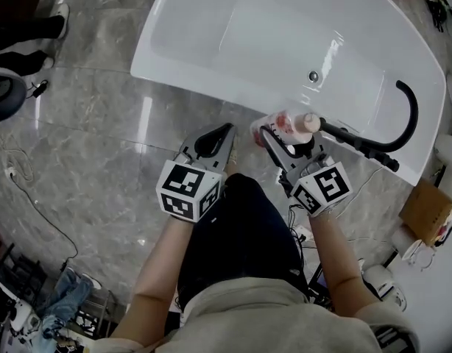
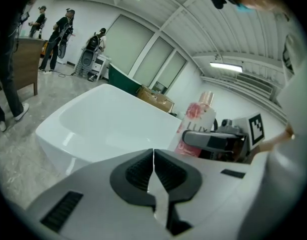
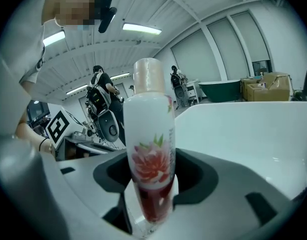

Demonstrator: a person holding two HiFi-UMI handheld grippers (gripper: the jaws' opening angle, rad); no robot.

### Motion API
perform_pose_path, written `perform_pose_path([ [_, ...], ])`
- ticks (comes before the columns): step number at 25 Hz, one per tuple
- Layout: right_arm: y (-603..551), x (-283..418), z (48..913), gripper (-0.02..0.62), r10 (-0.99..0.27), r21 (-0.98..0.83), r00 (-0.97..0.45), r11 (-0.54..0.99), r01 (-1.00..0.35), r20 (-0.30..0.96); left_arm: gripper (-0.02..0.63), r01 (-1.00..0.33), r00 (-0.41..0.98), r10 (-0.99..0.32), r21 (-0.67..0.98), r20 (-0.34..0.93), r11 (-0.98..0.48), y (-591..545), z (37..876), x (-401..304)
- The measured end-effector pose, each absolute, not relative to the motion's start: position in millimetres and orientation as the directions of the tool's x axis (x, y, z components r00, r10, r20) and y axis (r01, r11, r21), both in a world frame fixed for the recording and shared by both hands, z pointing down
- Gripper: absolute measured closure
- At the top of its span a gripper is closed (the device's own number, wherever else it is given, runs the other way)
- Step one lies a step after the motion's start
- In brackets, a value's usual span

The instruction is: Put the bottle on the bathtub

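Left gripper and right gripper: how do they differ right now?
The left gripper has its jaws together, empty; the right gripper is clamped on the bottle. In the head view the left gripper is over the floor, while the right gripper reaches the bathtub rim. Both point toward the bathtub.

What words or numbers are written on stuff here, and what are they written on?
"LUX": on the bottle, read in the left gripper view.
Tiny print running up the bottle's side next to the flower picture, in the right gripper view: too small to read.
Marker cubes: only black-and-white square patterns, no words or numbers.
Nothing else can be read.
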State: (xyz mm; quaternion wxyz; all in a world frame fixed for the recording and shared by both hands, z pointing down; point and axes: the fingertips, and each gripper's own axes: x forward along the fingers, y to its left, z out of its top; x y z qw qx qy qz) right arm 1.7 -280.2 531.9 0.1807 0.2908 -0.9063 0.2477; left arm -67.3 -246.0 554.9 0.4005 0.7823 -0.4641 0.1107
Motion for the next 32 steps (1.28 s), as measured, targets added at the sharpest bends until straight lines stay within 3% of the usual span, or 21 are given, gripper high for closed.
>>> perform_pose_path([
  [11,-307.4,-37.6,588.8,0.365,-0.433,-0.329,-0.764,0.719,-0.613,0.477,0.597,-0.836,0.505,-0.651,0.510,0.567,-0.205,-260.5,616.9,-98.6],
  [32,-351.0,-92.1,622.9,0.365,-0.492,-0.202,-0.761,0.768,-0.608,0.423,0.597,-0.832,0.503,-0.670,0.514,0.545,-0.207,-263.0,647.8,-126.0],
])
